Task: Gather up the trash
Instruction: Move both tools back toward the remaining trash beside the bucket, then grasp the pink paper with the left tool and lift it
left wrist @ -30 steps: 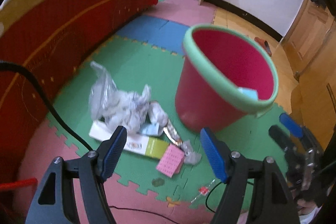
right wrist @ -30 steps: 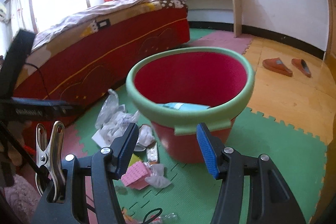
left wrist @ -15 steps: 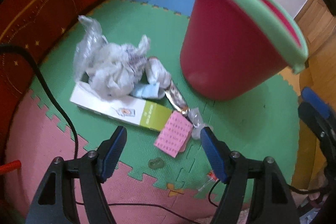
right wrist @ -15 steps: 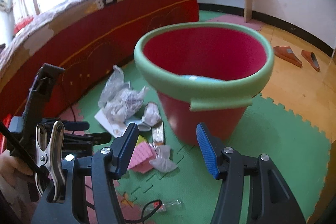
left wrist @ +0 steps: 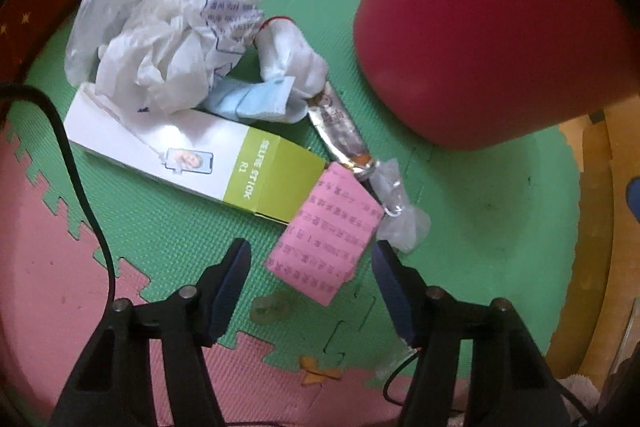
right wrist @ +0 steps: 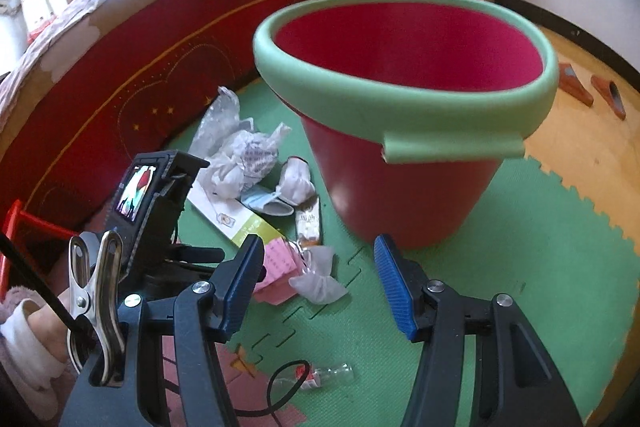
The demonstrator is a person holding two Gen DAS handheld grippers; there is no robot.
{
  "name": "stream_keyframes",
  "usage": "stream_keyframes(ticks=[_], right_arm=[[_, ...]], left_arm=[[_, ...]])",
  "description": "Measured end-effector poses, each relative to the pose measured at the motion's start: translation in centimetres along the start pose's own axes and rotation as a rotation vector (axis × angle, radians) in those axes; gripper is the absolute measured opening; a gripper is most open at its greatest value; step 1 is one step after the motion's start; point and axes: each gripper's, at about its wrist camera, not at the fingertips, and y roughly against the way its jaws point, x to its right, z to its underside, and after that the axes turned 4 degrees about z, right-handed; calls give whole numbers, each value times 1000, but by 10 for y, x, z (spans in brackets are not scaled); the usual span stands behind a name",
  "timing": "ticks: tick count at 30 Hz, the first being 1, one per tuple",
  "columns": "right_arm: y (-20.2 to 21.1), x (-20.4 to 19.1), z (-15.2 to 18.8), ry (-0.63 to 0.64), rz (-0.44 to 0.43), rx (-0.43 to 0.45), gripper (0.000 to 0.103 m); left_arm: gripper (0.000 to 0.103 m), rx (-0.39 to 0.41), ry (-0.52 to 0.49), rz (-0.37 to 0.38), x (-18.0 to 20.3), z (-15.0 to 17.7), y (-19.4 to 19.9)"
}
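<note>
The left claw (left wrist: 310, 267), just narrowed but not gripping, straddles the light, limp pink paper (left wrist: 326, 237); its raised near edge is best pinched.

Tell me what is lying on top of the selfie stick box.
Crumpled white plastic bags cover the selfie stick box's far end, and a blue face mask overlaps its edge. Whatever lies beneath the box is hidden.

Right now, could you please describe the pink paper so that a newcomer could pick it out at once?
Start at the red bucket on the green floor mat. The trash lies beside its base, and the pink paper is at the pile's near end, against the selfie stick box. It is the only flat pink sheet there, covered in printed rows.
</note>
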Motion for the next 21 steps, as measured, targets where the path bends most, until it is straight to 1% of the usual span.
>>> stream_keyframes(ticks=[6,11,14,16,17,21], right_arm=[[-7,4,1,-24,-7,-34,59],[-9,4,3,-17,3,-47,59],[-11,3,3,-20,6,-57,59],[-12,3,3,-22,6,-60,59],[-13,3,4,-23,5,-61,59],[-16,4,5,-30,7,-69,59]], left_arm=[[65,-8,22,49,-5,-2,-11],[61,-22,16,54,-3,-3,-22],[53,-42,25,53,-2,-3,-32],[44,-54,30,60,-3,-1,-36],[37,-55,34,63,-4,0,-37],[25,-28,36,97,-4,1,-31]])
